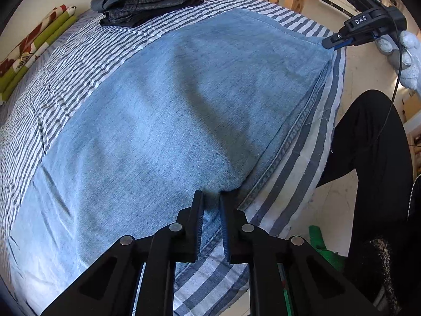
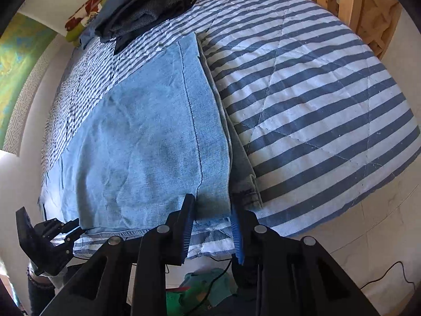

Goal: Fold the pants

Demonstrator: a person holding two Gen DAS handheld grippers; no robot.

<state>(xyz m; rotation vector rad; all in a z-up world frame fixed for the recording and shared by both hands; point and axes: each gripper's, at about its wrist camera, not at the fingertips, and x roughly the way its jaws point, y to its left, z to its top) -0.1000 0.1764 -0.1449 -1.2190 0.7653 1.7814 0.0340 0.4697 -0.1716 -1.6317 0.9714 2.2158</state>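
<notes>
Left claw [image 1: 211,197] pinched near hem of jeans [image 1: 163,110], which lay flat ahead on striped bed [image 1: 297,158]. Right claw [image 2: 211,205] clamped jeans' corner edge. Folded dark clothes [image 1: 144,0] sat far beyond.

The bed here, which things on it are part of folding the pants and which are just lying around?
Part of the job:
- jeans, spread flat on the bed
- left tool, at their near edge
- right tool, at their corner

Just lying about:
- stack of dark folded clothes
- striped quilt
- floral cushion
</notes>
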